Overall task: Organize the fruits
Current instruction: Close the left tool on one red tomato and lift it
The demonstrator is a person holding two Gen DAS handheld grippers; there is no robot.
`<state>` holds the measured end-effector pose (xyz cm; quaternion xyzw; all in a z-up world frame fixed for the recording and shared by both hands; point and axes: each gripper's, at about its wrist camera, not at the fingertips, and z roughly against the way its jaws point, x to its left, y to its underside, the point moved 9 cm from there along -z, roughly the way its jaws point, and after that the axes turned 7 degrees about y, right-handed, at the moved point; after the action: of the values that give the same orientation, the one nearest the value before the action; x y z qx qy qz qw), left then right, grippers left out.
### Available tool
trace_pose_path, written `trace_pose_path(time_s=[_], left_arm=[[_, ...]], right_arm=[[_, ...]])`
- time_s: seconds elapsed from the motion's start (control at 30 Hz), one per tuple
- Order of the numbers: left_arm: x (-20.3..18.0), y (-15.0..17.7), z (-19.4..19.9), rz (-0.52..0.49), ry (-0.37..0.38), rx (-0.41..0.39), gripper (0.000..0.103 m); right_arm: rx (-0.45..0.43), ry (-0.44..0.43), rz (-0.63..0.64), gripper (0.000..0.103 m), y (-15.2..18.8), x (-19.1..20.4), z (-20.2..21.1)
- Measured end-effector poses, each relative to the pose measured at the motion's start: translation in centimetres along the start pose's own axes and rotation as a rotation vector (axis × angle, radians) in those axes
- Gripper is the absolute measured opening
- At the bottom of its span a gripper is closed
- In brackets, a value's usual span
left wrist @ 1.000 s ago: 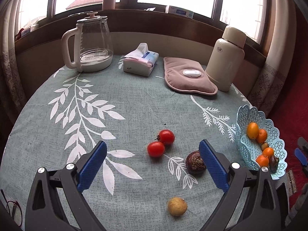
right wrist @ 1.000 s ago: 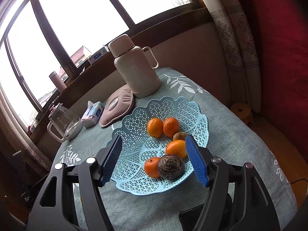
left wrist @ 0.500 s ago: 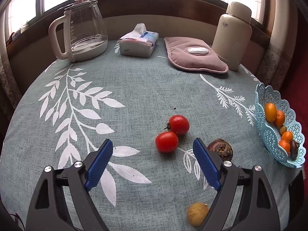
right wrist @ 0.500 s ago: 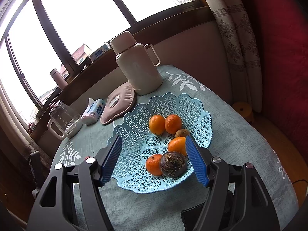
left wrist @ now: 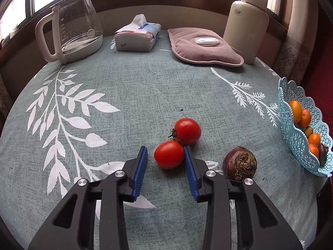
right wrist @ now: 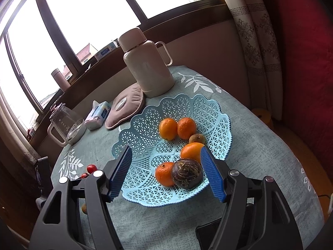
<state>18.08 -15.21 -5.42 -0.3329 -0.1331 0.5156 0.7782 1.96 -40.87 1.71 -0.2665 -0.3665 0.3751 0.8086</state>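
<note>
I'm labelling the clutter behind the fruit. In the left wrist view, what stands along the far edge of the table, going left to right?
glass kettle → tissue pack → pink heat pad → cream thermos

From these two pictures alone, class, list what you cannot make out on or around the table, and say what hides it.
- Left wrist view: the basket shows side-on, so its near wall covers most of the fruit inside.
- Left wrist view: whether the left tongs press the near tomato on both sides; a slim gap shows at one pad.
- Right wrist view: a small yellowish fruit is mostly behind the right tongs.
</note>
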Motion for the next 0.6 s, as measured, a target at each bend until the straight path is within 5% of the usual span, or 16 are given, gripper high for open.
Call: trace_pose_path(time_s=[0.23,0.6], left_arm=[[0.3,-0.1,1.4,0.024,0.034,-0.057,0.028],[4.9,-0.2,5.5,0.125,-0.071,-0.166,0.028]], right_arm=[[-0.051,0.041,0.100,0.070,0.5,2.1,0.5],[-0.068,-0.048,0.265,0.070,2.2,10.5,0.3]])
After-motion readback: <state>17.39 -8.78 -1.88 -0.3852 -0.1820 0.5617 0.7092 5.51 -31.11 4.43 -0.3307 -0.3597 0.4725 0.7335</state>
